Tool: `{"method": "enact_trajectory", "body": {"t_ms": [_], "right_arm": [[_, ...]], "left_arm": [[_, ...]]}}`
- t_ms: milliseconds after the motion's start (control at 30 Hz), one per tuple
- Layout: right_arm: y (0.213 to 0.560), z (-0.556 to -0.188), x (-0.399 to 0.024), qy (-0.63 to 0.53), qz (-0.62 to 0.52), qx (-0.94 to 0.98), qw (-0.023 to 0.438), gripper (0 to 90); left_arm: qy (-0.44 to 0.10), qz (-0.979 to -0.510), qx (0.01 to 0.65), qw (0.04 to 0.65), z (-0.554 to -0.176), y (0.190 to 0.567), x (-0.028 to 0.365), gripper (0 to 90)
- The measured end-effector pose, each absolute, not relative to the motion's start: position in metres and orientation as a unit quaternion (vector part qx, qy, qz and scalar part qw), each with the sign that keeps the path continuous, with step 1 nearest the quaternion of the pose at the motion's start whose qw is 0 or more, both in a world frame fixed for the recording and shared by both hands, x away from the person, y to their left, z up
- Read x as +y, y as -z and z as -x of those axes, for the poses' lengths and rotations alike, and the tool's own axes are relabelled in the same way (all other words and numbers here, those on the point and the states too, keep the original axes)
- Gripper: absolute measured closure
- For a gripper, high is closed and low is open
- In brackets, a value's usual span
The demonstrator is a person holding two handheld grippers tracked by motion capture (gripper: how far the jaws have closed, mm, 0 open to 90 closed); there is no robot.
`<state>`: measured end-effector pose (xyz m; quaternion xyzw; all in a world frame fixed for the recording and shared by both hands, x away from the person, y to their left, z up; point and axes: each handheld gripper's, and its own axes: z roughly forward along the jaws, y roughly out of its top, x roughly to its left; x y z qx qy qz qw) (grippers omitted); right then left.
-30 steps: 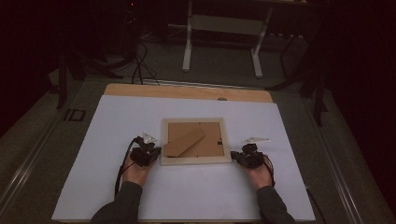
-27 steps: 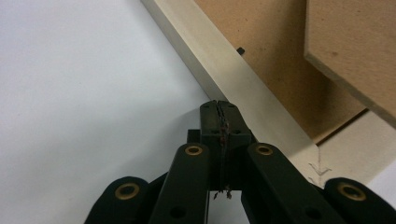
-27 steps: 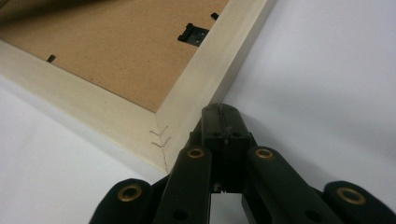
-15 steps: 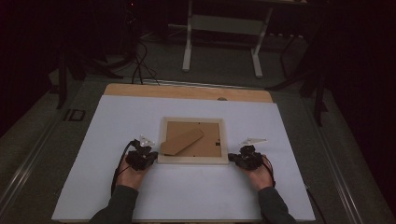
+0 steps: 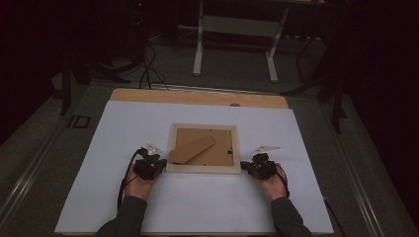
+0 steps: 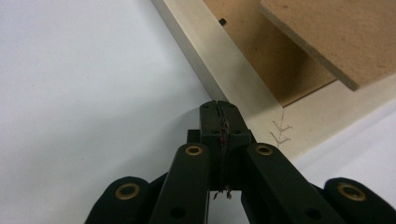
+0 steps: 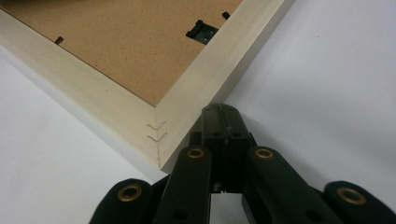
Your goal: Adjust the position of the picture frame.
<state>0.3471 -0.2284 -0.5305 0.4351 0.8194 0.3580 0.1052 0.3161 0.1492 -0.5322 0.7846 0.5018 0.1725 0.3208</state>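
High view: one picture frame (image 5: 203, 170) lies face-down between two grippers, left gripper (image 5: 154, 165) and right gripper (image 5: 251, 167), each with jaws pressed together, empty.

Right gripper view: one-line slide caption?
Shut right gripper at the near corner of a face-down picture frame on white table.

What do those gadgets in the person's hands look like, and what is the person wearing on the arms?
Each hand holds a black tool. The left gripper and right gripper both have two black jaws on linkage arms with brass-coloured rivets. A pale grey three-cornered plate sits on top of each, and a black cable trails back from each along the wrist. The person wears dark grey-green long sleeves.
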Motion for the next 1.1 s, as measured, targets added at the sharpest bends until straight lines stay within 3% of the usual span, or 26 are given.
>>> {"method": "enact_trajectory", "body": {"t_ms": [667,800,1100], "right_arm": [[0.531,-0.351,-0.232,-0.362,-0.442,0.813,0.106,90.0],[0.532,-0.35,-0.232,-0.365,-0.443,0.812,0.107,89.7],[0.528,-0.35,-0.235,-0.368,-0.436,0.813,0.115,83.7]], "left_arm": [[-0.173,-0.782,0.502,0.328,-0.316,0.534,0.147,90.0],[-0.169,-0.781,0.502,0.33,-0.317,0.533,0.151,83.1],[-0.173,-0.776,0.504,0.339,-0.314,0.527,0.156,79.0]]}}
